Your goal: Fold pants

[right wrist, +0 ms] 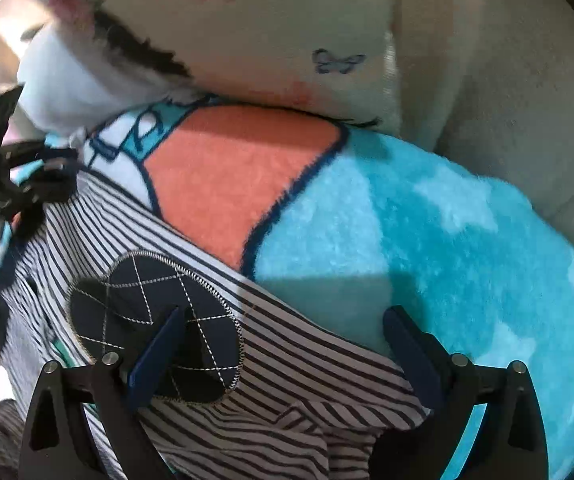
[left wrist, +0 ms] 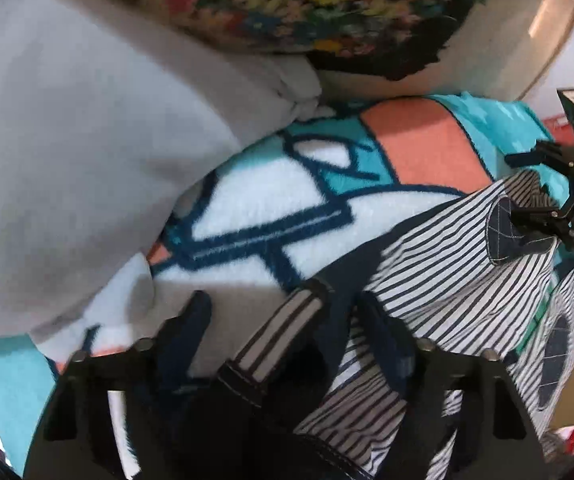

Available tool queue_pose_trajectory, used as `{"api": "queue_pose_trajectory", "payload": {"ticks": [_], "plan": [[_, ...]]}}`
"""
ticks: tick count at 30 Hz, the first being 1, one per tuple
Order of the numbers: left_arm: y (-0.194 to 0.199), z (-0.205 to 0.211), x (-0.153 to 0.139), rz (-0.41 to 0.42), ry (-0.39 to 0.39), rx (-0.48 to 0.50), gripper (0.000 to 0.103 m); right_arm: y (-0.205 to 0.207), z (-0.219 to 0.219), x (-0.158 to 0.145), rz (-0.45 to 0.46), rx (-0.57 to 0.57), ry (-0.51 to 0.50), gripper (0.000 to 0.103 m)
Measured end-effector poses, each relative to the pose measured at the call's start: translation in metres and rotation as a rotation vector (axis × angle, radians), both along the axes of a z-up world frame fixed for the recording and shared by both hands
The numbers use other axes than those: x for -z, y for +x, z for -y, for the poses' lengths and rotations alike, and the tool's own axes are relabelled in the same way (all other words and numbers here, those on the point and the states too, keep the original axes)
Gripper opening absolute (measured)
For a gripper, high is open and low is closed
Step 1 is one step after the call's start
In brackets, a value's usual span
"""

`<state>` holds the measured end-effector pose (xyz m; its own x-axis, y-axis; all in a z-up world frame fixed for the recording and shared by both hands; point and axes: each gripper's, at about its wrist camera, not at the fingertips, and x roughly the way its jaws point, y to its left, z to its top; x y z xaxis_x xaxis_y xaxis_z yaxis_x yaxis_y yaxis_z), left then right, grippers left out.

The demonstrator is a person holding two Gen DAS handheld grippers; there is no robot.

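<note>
My left tool (left wrist: pixel 287 320) points forward and slightly down over the fuzzy blanket (left wrist: pixel 271 200), its fingers spread apart with the striped pants (left wrist: pixel 447 280) lying between and under them; a striped band of the pants (left wrist: pixel 279 336) rises between the fingers, but I cannot tell whether it is gripped. My right tool (right wrist: pixel 287 332) hangs low over the same pants (right wrist: pixel 307 392), released, fingers wide (the left one over the dark quilted patch (right wrist: pixel 155 320)). Ahead of both tools the pants spread across the blanket (right wrist: pixel 407 240). A pale pillow (right wrist: pixel 287 32) lies beyond.
</note>
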<state>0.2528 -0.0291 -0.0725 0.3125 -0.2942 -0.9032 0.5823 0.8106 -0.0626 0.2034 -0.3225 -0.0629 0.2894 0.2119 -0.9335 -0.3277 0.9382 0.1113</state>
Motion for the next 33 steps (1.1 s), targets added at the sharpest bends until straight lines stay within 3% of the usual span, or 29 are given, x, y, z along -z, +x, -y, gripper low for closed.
{"api": "queue_pose_trajectory", "payload": {"ticks": [2, 4, 6, 9, 14, 22, 27, 33], "plan": [[-0.002, 0.003, -0.003, 0.013, 0.002, 0.010, 0.008, -0.003, -0.009, 0.002, 0.018, -0.035, -0.060, 0.098], [-0.006, 0.004, -0.008, 0.014, -0.016, 0.013, 0.006, -0.009, -0.016, 0.001, 0.041, -0.068, -0.087, 0.083], [-0.009, 0.006, -0.011, 0.040, -0.001, 0.006, 0.006, -0.014, -0.024, -0.006, 0.049, -0.088, -0.052, 0.028], [-0.016, 0.004, -0.021, 0.069, -0.007, -0.007, 0.006, -0.017, -0.029, -0.009, 0.043, -0.088, -0.052, 0.011], [-0.037, -0.012, -0.055, 0.142, -0.054, -0.037, 0.006, -0.025, -0.037, -0.021, 0.088, -0.069, -0.081, 0.008], [-0.108, -0.031, -0.096, 0.274, -0.125, -0.064, 0.004, -0.078, -0.034, -0.086, 0.232, -0.020, -0.068, 0.008], [-0.163, -0.051, -0.097, 0.326, -0.163, -0.084, 0.004, -0.141, -0.044, -0.109, 0.307, -0.022, -0.064, 0.008], [-0.217, -0.064, -0.062, 0.313, -0.164, -0.145, 0.004, -0.207, -0.061, -0.096, 0.326, -0.011, -0.018, 0.008]]}}
